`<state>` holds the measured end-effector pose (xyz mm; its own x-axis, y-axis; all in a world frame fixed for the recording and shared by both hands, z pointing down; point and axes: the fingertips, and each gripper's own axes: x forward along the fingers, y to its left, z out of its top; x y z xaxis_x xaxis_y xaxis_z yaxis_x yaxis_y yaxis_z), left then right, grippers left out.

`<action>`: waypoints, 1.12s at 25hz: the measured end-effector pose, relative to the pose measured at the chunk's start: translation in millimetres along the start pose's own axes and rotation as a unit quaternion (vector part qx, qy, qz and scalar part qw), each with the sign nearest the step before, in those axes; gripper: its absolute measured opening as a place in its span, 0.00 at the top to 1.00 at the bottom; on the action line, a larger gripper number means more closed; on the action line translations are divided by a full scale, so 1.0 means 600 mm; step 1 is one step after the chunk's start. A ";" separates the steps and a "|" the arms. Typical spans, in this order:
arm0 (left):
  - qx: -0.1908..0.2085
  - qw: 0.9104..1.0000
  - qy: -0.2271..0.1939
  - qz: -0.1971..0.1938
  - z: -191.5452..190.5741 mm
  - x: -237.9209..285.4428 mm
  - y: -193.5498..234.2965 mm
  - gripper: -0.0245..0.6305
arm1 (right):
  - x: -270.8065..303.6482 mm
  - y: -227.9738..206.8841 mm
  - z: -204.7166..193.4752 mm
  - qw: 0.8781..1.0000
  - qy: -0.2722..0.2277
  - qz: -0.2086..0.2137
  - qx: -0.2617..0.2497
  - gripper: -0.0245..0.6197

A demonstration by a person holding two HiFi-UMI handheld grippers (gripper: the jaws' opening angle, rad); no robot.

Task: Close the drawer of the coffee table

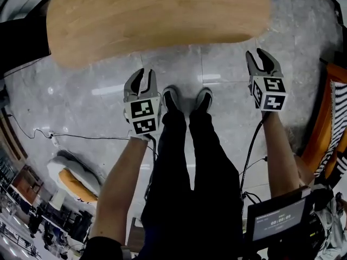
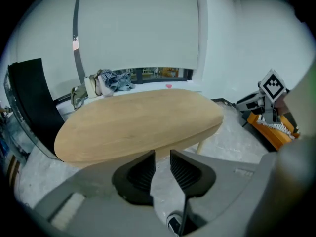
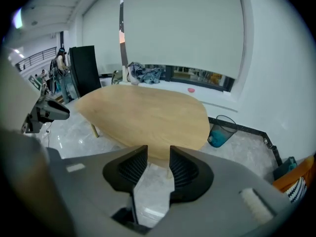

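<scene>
Jaws stand slightly apart, gripping nothing, on my left gripper (image 1: 142, 77) and right gripper (image 1: 259, 57); I see both near the coffee table (image 1: 157, 15), clear of it.

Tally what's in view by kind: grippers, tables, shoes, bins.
Grippers: 2 (left gripper, right gripper, both with jaws apart and nothing between them)
Coffee table: 1
Shoes: 2 (left shoe, right shoe)
Blue bin: 1
Total: 6
</scene>
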<state>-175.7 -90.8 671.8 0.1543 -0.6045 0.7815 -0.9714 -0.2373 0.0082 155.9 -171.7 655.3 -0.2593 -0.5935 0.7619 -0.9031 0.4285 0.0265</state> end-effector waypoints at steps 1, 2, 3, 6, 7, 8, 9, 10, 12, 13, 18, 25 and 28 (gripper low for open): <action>-0.003 1.000 -0.010 0.001 0.018 -0.019 -0.001 0.80 | -0.017 0.002 0.021 1.000 -0.014 -0.001 0.000 0.74; -0.005 1.000 -0.020 0.002 0.036 -0.039 -0.002 0.80 | -0.036 0.006 0.042 1.000 -0.027 -0.002 0.000 0.74; -0.006 1.000 -0.029 0.004 0.055 -0.060 -0.002 0.80 | -0.055 0.012 0.063 0.999 -0.041 -0.002 0.002 0.75; -0.010 0.998 -0.058 0.003 0.119 -0.120 -0.011 0.80 | -0.117 0.027 0.130 0.996 -0.085 0.001 0.009 0.77; -0.009 0.998 -0.067 0.000 0.144 -0.141 -0.019 0.80 | -0.142 0.030 0.151 0.995 -0.099 0.003 0.011 0.78; -0.008 0.997 -0.078 -0.004 0.170 -0.162 -0.028 0.80 | -0.168 0.032 0.171 0.994 -0.113 0.005 0.010 0.79; -0.003 0.996 -0.094 -0.009 0.199 -0.184 -0.038 0.80 | -0.196 0.035 0.193 0.992 -0.127 0.006 0.007 0.81; 0.002 0.994 -0.110 -0.014 0.229 -0.206 -0.046 0.80 | -0.223 0.038 0.216 0.990 -0.143 0.006 0.003 0.82; 0.012 0.990 -0.142 -0.020 0.286 -0.251 -0.053 0.80 | -0.274 0.046 0.265 0.985 -0.172 0.009 -0.004 0.83; 0.013 0.987 -0.156 -0.019 0.312 -0.275 -0.052 0.80 | -0.299 0.052 0.288 0.983 -0.184 0.011 -0.008 0.84; 0.021 0.974 -0.225 -0.012 0.418 -0.405 -0.062 0.80 | -0.423 0.082 0.397 0.968 -0.246 0.015 -0.043 0.84; 0.024 0.945 -0.326 -0.019 0.551 -0.582 -0.091 0.80 | -0.590 0.118 0.545 0.938 -0.342 0.033 -0.049 0.86; 0.028 0.930 -0.366 -0.019 0.599 -0.650 -0.103 0.80 | -0.662 0.123 0.589 0.922 -0.382 0.031 -0.048 0.86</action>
<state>-111.1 -113.9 142.5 0.2902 -0.9456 0.1472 -0.9549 -0.2963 -0.0210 71.3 -145.0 125.8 -0.5077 -0.8572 0.0860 -0.8536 0.5141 0.0844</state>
